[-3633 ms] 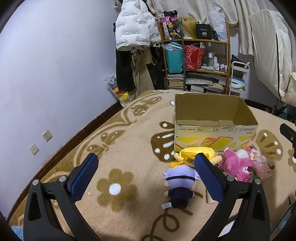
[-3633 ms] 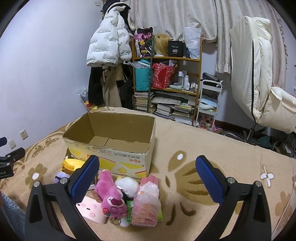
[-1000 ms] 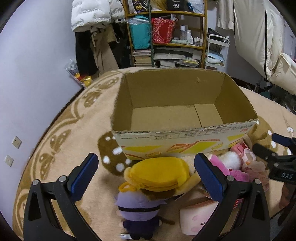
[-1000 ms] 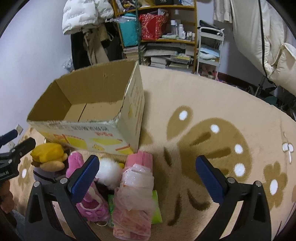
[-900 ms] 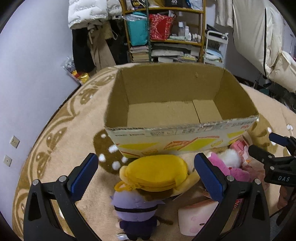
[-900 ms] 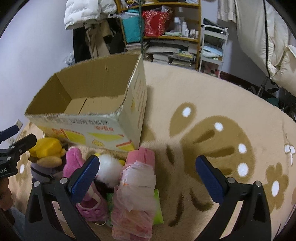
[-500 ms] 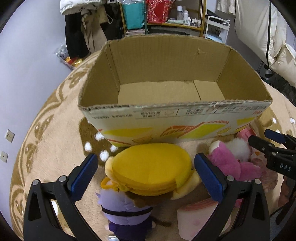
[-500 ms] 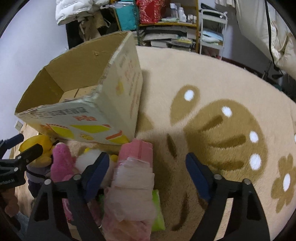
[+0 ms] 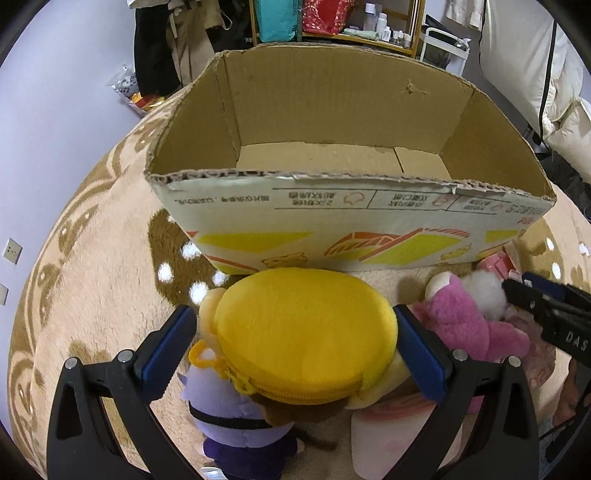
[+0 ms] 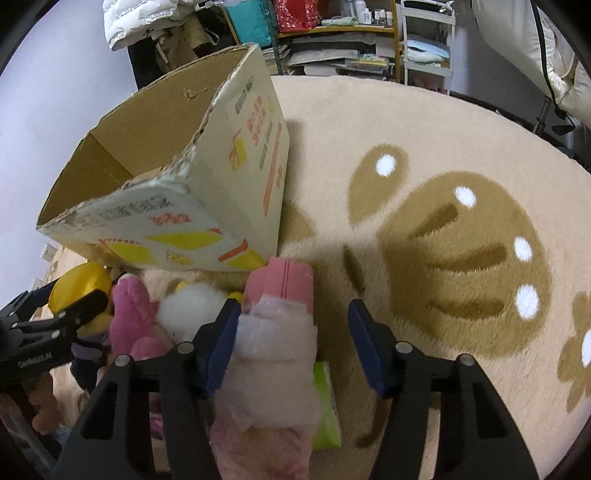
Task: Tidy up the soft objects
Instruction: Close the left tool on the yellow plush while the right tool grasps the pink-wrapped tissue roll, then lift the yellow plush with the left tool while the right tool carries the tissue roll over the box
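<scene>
An open cardboard box [image 9: 347, 218] stands on the rug, seen empty inside; it also shows in the right wrist view [image 10: 207, 184]. In front of it lies a pile of soft toys. My left gripper [image 9: 295, 343] is open, its jaws either side of a round yellow plush pouch [image 9: 306, 328] that rests on a purple doll [image 9: 236, 417]. A pink plush [image 9: 465, 321] lies to the right. My right gripper [image 10: 291, 339] is open around a pink-and-white wrapped soft bundle [image 10: 277, 332], its left pad close against it.
A beige rug with brown patterns [image 10: 461, 229] covers the floor. A green packet [image 10: 325, 402] lies under the bundle, a white fluffy ball [image 10: 192, 299] beside it. Shelves with books and bags [image 10: 332, 33] and hanging coats stand behind the box.
Both grippers have moved down and forward onto the toy pile. The left jaws now straddle the yellow pouch. The right jaws have narrowed around the pink bundle.
</scene>
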`<action>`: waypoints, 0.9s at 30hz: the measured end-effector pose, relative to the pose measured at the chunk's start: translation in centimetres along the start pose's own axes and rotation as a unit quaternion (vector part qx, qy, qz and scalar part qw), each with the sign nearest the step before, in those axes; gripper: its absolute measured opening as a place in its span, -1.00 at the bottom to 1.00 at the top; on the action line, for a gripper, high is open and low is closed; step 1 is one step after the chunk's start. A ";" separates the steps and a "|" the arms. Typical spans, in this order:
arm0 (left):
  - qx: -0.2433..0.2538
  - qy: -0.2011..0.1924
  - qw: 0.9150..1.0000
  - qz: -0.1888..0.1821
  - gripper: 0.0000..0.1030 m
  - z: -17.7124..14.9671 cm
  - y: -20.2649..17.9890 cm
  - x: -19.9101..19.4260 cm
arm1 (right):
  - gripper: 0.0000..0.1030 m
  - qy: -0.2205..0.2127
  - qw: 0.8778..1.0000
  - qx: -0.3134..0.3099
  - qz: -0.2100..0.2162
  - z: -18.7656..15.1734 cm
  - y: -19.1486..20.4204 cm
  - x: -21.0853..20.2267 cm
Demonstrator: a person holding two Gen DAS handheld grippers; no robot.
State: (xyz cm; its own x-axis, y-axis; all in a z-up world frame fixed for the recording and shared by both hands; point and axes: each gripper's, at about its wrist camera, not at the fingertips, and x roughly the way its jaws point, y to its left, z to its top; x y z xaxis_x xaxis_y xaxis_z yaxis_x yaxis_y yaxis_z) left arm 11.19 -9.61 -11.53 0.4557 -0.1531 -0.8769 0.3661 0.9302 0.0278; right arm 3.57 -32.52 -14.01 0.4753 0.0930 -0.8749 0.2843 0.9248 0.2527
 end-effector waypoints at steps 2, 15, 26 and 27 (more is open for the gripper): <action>0.000 -0.001 1.000 -0.002 0.96 0.0 0.1 0.0 | 0.23 0.011 1.000 0.009 0.013 -0.6 0.0 0.1; -0.012 0.009 1.000 -0.001 0.66 -0.6 -0.2 0.0 | -0.32 -0.019 0.999 -0.040 -0.003 -1.1 1.9 -0.8; -0.015 -0.036 0.999 0.027 0.65 -1.2 0.2 -3.4 | -0.52 -0.079 0.996 -0.029 0.000 -1.7 1.9 -4.9; -0.018 -0.043 0.998 0.030 0.65 -1.3 0.4 -3.8 | -0.52 -0.085 0.996 -0.031 -0.004 -1.8 1.9 -5.3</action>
State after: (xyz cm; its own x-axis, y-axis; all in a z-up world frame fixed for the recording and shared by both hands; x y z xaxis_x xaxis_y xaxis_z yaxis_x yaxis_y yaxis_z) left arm 8.51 -8.23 -8.85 0.5442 -0.1233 -0.8298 0.3070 0.9498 0.0602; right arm 0.14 -30.58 -9.66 0.6084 0.0273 -0.7932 0.2384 0.9469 0.2155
